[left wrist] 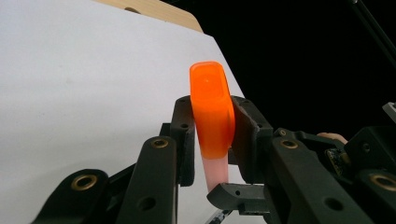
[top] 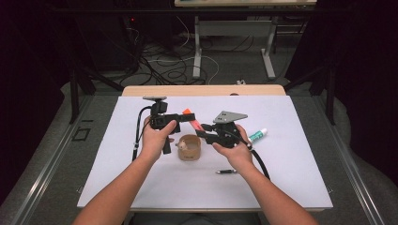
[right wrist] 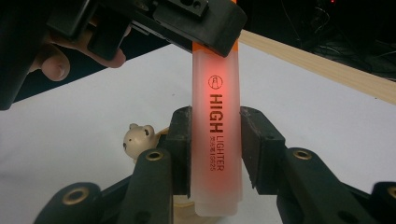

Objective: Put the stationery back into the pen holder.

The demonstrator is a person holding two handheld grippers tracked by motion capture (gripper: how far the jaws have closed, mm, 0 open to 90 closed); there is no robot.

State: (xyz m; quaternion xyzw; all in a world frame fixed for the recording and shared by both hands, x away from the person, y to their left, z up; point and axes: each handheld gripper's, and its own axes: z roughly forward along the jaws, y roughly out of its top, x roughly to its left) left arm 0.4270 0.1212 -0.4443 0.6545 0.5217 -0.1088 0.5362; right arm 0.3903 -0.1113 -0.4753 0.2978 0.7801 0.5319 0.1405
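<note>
An orange highlighter is held in the air between both grippers, above a brown cup. My left gripper is shut on its bright orange cap, whose flat end points away from the camera. My right gripper is shut on the translucent barrel, which is printed "HIGH LIGHTER". In the right gripper view, the left gripper covers the barrel's far end. In the left gripper view, one jaw of the right gripper lies below the cap.
A small bear figure sits at the brown cup's rim, just under the highlighter. A dark pen lies on the white table sheet near the right forearm. A white tube with a green band lies right of the right hand.
</note>
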